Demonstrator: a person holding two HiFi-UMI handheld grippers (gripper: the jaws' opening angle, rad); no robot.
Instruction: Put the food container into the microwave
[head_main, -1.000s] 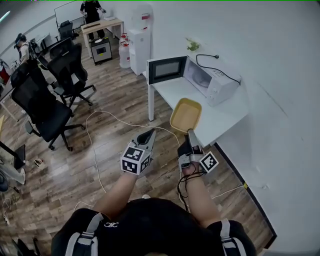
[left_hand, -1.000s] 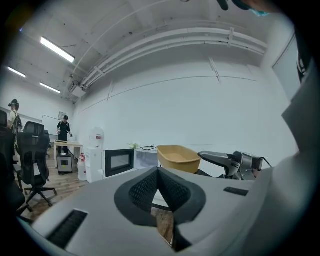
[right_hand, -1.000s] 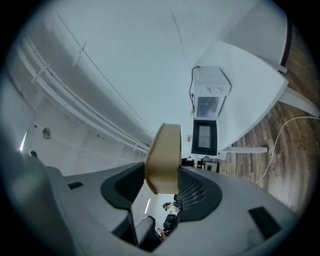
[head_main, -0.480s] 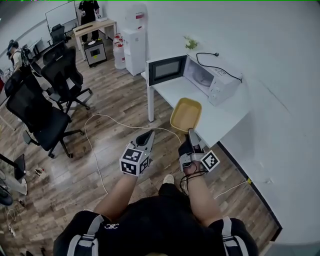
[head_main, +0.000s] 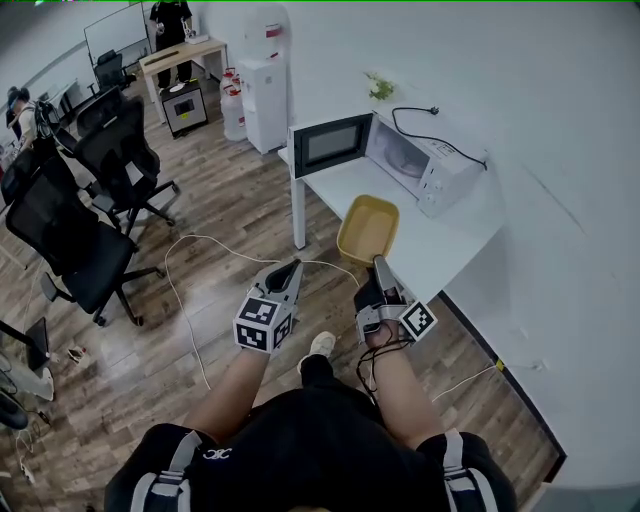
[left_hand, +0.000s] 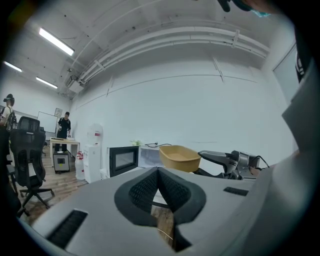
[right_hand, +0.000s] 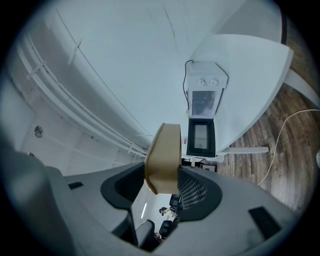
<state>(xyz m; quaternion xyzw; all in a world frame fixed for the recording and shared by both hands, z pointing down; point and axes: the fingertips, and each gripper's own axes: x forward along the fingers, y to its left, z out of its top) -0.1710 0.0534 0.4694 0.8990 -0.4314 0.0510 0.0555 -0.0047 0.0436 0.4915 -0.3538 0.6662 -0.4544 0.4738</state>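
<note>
A yellow food container hangs in the air before the white table, held by its near rim in my right gripper, which is shut on it. The right gripper view shows the container edge-on between the jaws. Beyond it the white microwave stands on the table with its door swung open to the left. My left gripper hangs shut and empty over the wood floor, left of the container. The left gripper view shows the container and microwave ahead.
A white cable loops over the wood floor below the grippers. Black office chairs stand to the left. A water dispenser and bottles are behind the table. A person stands at a far desk. A foot shows below.
The view has drawn slightly nearer the table and both grippers shifted a little left with the container. A foot has stepped forward into sight. The microwave door stays open.
</note>
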